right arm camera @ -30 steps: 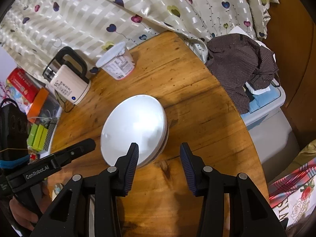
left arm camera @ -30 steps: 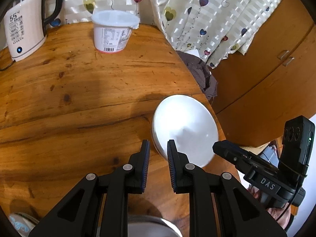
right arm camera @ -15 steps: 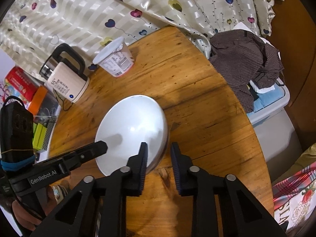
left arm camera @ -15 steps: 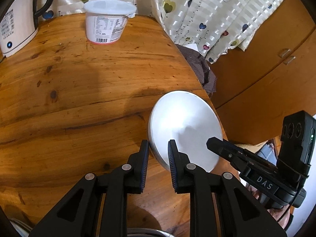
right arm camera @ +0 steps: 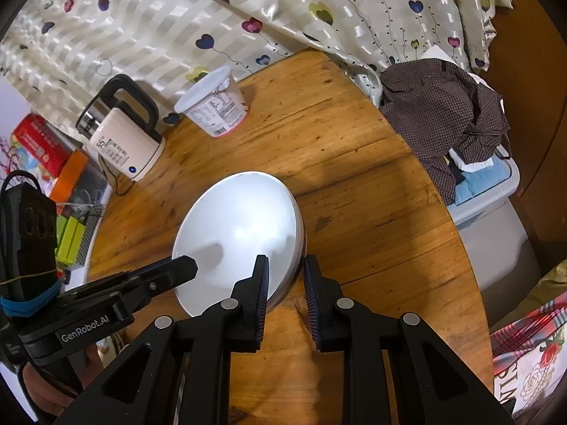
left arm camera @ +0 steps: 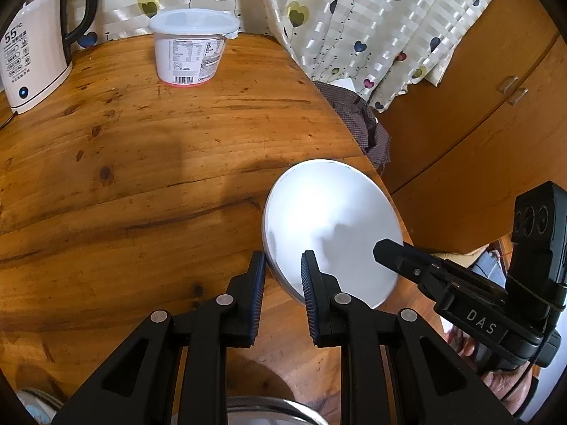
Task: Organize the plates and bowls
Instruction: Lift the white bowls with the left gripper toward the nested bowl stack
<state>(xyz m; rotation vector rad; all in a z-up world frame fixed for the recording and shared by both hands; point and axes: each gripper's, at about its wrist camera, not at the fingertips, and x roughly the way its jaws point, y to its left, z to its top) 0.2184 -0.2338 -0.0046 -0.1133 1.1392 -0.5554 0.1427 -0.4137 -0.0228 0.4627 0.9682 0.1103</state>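
Observation:
A stack of white plates [left arm camera: 329, 226] sits on the round wooden table [left arm camera: 141, 163] near its right edge; it also shows in the right wrist view [right arm camera: 241, 233]. My left gripper [left arm camera: 283, 269] is shut on the stack's near left rim. My right gripper [right arm camera: 285, 276] is shut on the opposite rim, one finger over the plate and one outside. Each gripper shows in the other's view, the right one [left arm camera: 382, 248] and the left one [right arm camera: 187, 265]. A steel bowl rim [left arm camera: 269, 411] shows under the left gripper.
A white lidded tub [left arm camera: 191, 49] and a cream kettle [left arm camera: 32, 53] stand at the table's far side by the heart-print curtain [right arm camera: 248, 10]. A brown shirt [right arm camera: 446, 113] lies on a bin to the right. Boxes [right arm camera: 42, 148] sit left of the table.
My right gripper closed from wide open onto the plates' rim. My left gripper stayed on the other rim. The stack looks slightly raised and tilted.

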